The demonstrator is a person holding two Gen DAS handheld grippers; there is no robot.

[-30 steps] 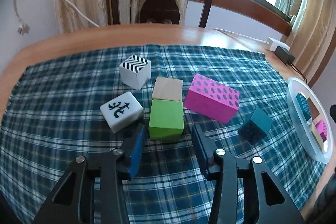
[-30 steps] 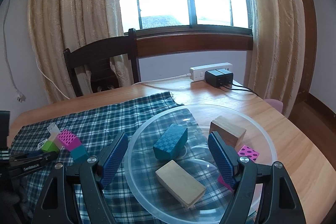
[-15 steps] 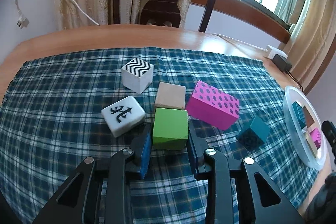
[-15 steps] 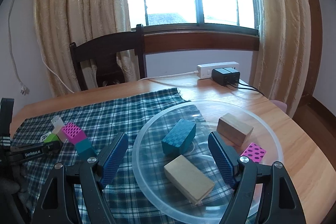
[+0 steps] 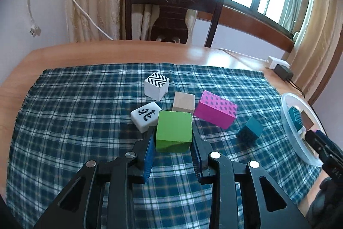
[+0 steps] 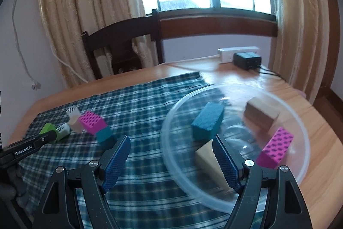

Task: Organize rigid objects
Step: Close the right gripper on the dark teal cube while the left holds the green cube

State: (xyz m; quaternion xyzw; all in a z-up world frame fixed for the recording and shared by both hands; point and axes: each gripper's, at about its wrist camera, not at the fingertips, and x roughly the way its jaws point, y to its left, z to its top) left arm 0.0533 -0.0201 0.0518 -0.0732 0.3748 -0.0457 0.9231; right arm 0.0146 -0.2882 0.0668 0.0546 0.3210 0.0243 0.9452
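My left gripper (image 5: 173,143) is shut on the green block (image 5: 174,131) and holds it just above the plaid cloth (image 5: 75,121). Behind it lie a white tile with a black character (image 5: 145,116), a zigzag-patterned cube (image 5: 157,85), a plain wooden cube (image 5: 184,102), a pink dotted block (image 5: 215,112) and a teal block (image 5: 249,131). My right gripper (image 6: 171,161) is open and empty over the near rim of the clear bowl (image 6: 300,128). The bowl holds a teal block (image 6: 208,120), two wooden blocks and a pink block (image 6: 275,148).
A dark wooden chair (image 5: 171,14) stands behind the table. A white power strip and black adapter (image 6: 246,58) with cables lie at the table's far right. The wooden table edge (image 5: 21,65) curves around the cloth. The bowl also shows at the right in the left wrist view (image 5: 287,128).
My left gripper has closed on the green block and lifted it slightly. My right gripper has swung left, so the bowl sits further right in its view.
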